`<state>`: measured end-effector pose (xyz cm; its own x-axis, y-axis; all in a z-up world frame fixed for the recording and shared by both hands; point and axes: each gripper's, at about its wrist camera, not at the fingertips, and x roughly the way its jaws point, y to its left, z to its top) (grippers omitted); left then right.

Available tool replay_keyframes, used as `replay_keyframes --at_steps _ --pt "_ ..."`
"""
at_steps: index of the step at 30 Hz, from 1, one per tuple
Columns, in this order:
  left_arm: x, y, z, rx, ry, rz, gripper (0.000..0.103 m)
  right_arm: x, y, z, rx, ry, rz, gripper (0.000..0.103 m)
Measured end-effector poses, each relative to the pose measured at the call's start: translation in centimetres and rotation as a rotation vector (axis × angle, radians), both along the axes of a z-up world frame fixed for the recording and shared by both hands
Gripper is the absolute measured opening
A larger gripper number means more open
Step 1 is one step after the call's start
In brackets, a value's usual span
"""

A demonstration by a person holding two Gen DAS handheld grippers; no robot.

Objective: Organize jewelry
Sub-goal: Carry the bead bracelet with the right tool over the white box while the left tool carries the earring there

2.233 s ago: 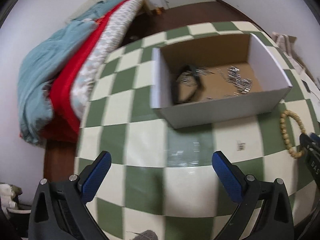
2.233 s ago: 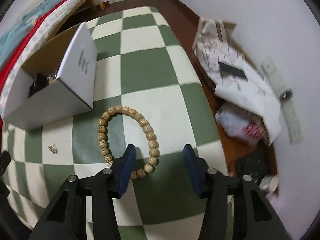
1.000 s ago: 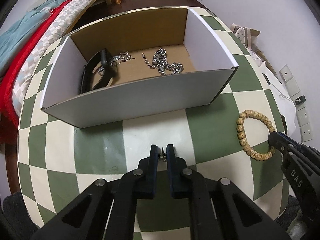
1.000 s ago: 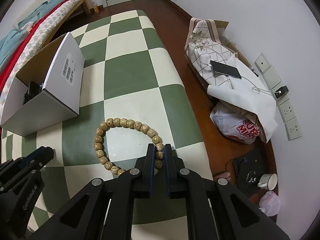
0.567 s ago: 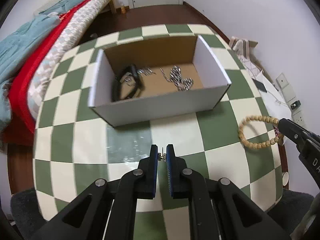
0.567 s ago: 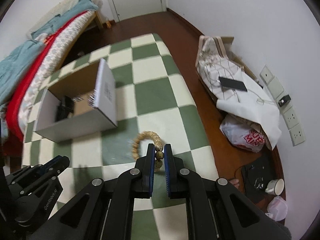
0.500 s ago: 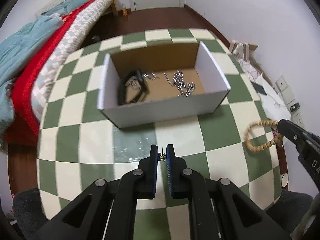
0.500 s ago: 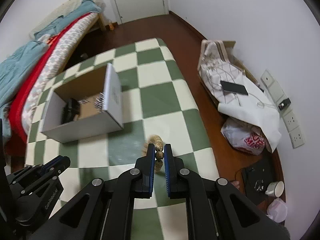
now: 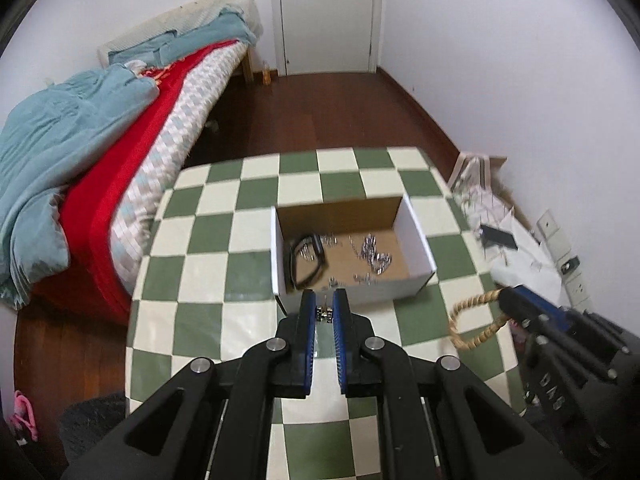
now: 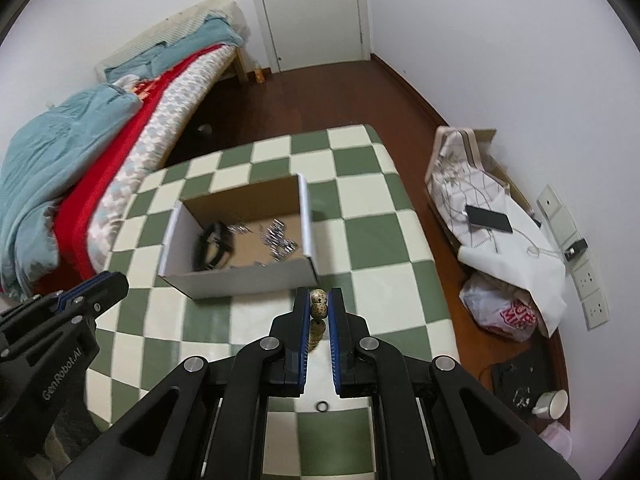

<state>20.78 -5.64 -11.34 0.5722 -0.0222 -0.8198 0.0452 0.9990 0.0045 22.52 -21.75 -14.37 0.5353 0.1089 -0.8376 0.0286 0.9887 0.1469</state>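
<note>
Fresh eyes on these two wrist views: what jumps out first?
The green-and-cream checkered table with the open cardboard box near its middle, silver chains and a black band inside. Both grippers are up off the table and loaded: the right gripper is shut on the wooden bead bracelet, the left gripper on a small metal piece. A red-and-teal bed fills the left.

White walls and a white door at 12 o'clock; dark wood floor; a bed at 9 o'clock; wall sockets at 3 o'clock.
</note>
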Motion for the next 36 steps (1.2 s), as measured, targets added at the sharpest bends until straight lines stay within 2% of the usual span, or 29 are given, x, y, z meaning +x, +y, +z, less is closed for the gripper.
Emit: replay_keyframes --at_steps 6,10,17,21,27,36 --pt "0.8 0.7 2.6 -0.018 -0.039 0.014 0.006 1.1 1.6 3.0 0.006 -0.050 0.040 0.009" --pt "2.3 1.2 3.3 -0.029 -0.040 0.023 0.006 2.7 2.4 4.6 0.011 -0.076 0.063 0.009" --pt "7.2 2.2 2.0 -0.091 0.053 0.019 0.006 6.6 3.2 5.8 0.013 -0.090 0.096 0.009" --pt "10.4 2.8 -0.3 -0.099 0.127 0.020 0.006 9.7 3.6 4.5 0.018 -0.052 0.114 0.009" --pt "14.2 3.2 -4.1 -0.102 0.240 0.022 0.006 14.3 3.8 0.7 0.025 0.039 0.131 0.009" --pt "17.5 3.3 -8.3 -0.145 0.386 0.007 0.007 18.8 4.2 -4.8 0.028 0.168 0.150 0.010"
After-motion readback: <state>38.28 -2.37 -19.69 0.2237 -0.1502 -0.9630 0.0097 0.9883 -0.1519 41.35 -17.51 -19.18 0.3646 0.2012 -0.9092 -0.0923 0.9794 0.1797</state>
